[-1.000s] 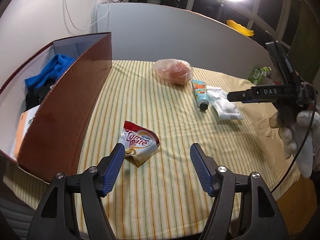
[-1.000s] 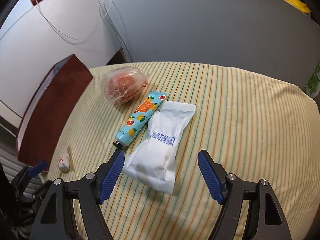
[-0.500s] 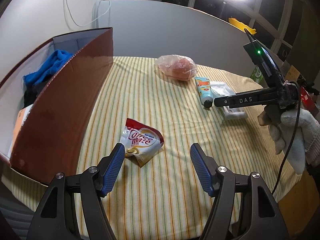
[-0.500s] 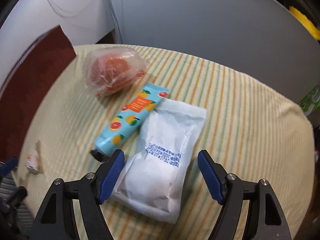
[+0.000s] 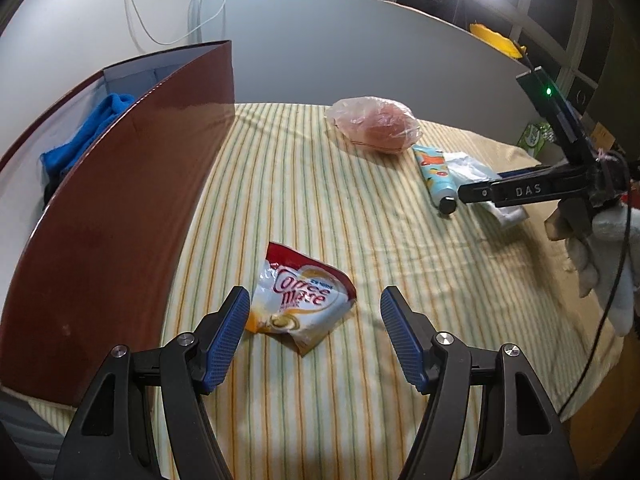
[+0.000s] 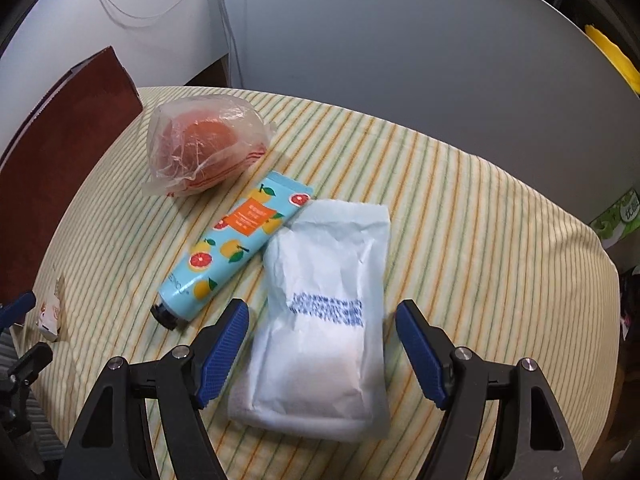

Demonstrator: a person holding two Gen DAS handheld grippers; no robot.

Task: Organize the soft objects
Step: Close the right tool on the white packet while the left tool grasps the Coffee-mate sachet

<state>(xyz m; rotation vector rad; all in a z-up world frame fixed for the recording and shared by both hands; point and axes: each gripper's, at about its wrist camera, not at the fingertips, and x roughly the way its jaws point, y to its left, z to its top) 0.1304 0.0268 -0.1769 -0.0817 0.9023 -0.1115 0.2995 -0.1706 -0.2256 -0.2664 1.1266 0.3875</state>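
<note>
A blue cloth (image 5: pixel 96 120) already lies in the box (image 5: pixel 132 184); sachet (image 5: pixel 300 304), tube (image 6: pixel 236 240), white pack (image 6: pixel 324 320) and bagged item (image 6: pixel 204 144) remain on the bench (image 5: pixel 320 208), both jaws spread and empty.

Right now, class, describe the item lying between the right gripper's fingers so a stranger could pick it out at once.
On the striped tablecloth, look at the cluster of three items away from the brown box. The white pouch lies nearest the right gripper, beside the fruit-print tube. It alone is plain white, pillow-shaped, with one block of blue print.
</note>
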